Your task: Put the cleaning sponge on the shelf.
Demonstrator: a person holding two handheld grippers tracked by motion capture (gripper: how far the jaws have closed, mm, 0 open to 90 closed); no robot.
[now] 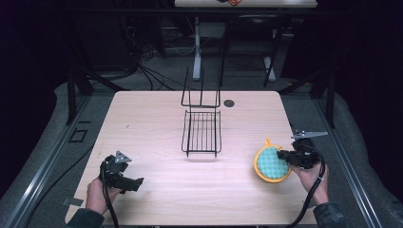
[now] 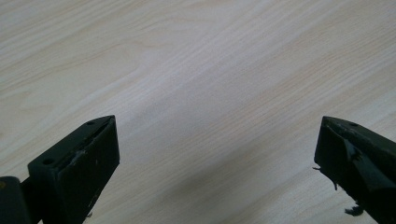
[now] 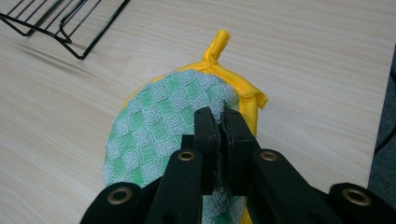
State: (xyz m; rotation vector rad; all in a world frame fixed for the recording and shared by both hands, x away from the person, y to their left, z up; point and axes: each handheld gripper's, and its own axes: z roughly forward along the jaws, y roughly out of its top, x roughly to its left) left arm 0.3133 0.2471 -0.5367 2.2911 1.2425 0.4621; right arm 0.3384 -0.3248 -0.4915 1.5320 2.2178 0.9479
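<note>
The pot holder [image 1: 272,163] in the high view is a round cloth pad with a green-and-white checked face and a yellow binding round its rim, and it sits at the tip of the right gripper [image 1: 283,157], on that gripper's far side from the hand. The gripper pinches the pad's near edge, jaws pressed together on the cloth. A short yellow loop sticks out of the pad's rim on the side away from the person. Well off to the gripper's other side stands a black wire rack [image 1: 201,131], a flat grid of thin rods with an upright wire back. The left gripper [image 1: 135,183] rests low over the pale wood-grain tabletop [image 1: 152,118], far from the pad, with its grey three-cornered plate on top.

In the left gripper view the two black jaws stand spread wide, with bare wood grain between them and nothing held. Their pads look scuffed.

In the right gripper view the pot holder [image 3: 159,130] lies straight ahead of the right gripper [image 3: 219,116], its terry weave showing raised little squares. The jaws are clamped on the rim, the cloth bunched between them. The yellow loop [image 3: 217,46] points away from the gripper, past the pad's far edge. A corner of the rack [image 3: 60,23] lies further off to the upper left.
</note>
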